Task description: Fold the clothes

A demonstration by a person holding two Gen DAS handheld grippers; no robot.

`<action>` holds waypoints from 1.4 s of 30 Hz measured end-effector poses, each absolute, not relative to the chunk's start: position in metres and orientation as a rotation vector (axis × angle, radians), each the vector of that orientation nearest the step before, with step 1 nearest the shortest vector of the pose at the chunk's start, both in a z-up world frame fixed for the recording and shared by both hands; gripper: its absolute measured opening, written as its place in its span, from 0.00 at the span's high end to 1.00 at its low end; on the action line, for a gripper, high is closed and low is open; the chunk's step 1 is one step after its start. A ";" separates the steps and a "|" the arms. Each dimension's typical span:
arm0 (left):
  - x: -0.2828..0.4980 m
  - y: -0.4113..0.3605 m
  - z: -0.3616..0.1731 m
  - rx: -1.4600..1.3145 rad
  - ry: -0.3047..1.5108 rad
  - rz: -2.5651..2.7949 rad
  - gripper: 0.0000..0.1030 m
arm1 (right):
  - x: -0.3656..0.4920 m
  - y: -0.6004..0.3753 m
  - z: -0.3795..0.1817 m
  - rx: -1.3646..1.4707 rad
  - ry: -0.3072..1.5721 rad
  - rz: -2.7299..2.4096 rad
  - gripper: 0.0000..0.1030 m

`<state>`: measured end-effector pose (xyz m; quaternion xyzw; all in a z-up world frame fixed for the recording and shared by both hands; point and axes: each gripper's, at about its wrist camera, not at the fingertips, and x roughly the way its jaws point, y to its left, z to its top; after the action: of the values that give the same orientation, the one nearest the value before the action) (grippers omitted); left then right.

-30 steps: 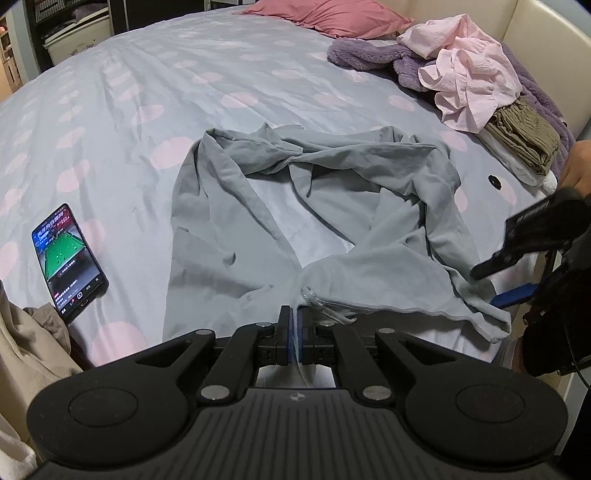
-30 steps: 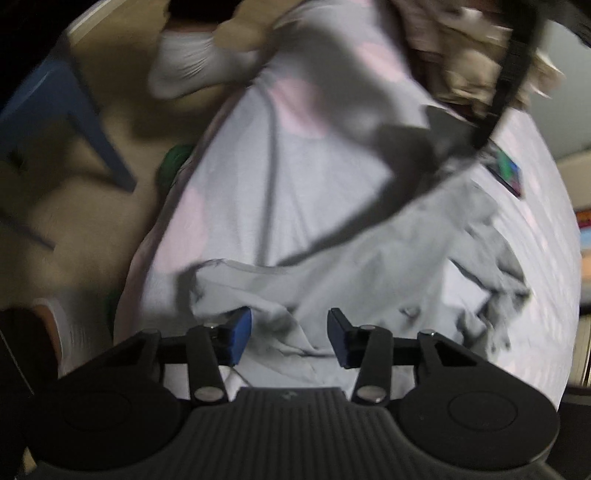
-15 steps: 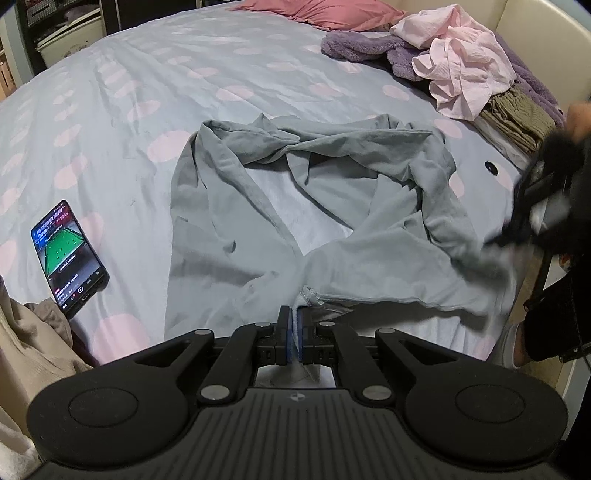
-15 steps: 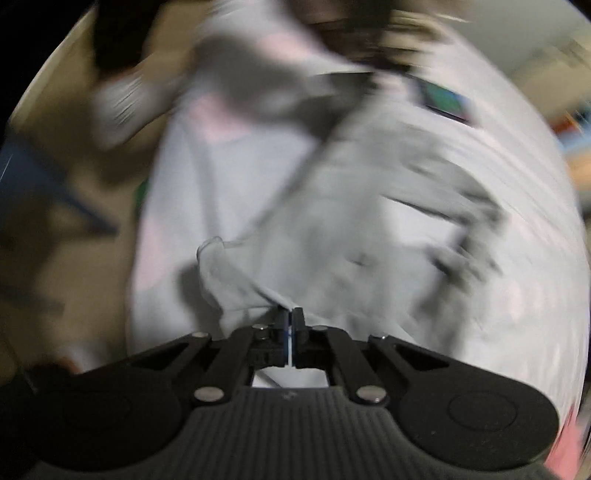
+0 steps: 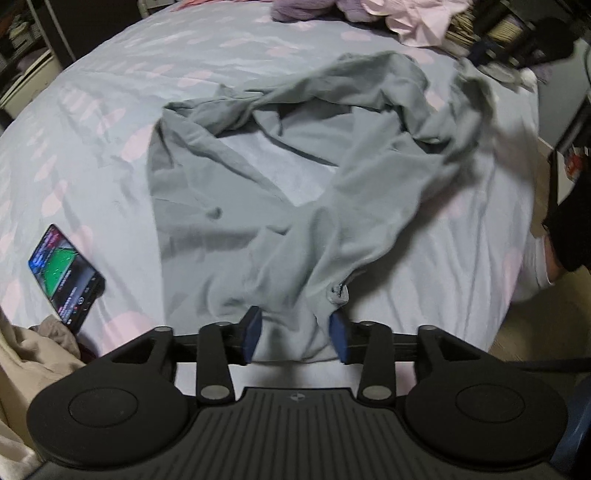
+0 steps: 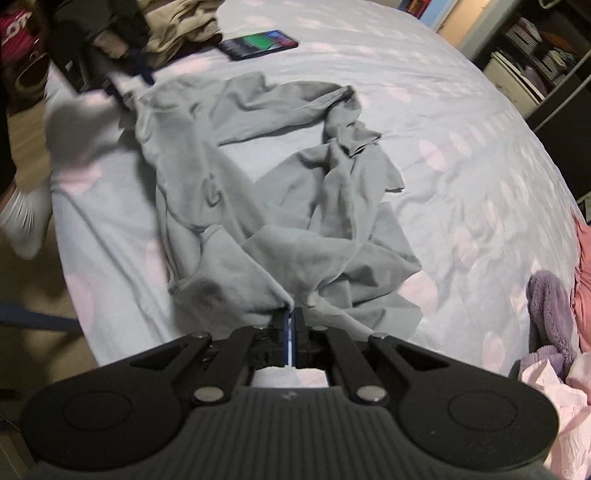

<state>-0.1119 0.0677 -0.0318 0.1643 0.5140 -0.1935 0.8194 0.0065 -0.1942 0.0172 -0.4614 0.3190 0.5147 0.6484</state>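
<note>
Left gripper point(image 5: 295, 334) now spread off grey garment point(image 5: 332, 192) hem — right gripper point(image 6: 290, 328) pinching far edge

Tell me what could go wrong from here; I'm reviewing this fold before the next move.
1. Only the right claw pinches the grey garment; the left claw is open, so a pull may drag the bunched, twisted cloth rather than spread it.
2. The lit phone lies on the bed close to the garment's edge; sweeping cloth could knock it.
3. The pink clothes at the far side could get tangled in.
</note>
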 end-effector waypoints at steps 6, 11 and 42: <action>-0.121 0.046 -0.047 0.414 1.092 -0.488 0.59 | 0.019 -0.203 0.016 -0.967 0.776 1.119 0.98; -0.115 0.043 -0.054 0.408 1.087 -0.461 0.98 | 0.016 -0.206 0.010 -0.969 0.797 1.147 0.98; -0.100 0.062 -0.020 0.257 1.046 -0.383 0.98 | -0.155 -0.193 -0.059 -1.692 0.258 1.724 0.40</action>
<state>-0.1001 0.0621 -0.0198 0.1216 0.4948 -0.1814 0.8411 -0.1554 -0.1930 -0.0586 -0.6528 0.0997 0.6652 0.3485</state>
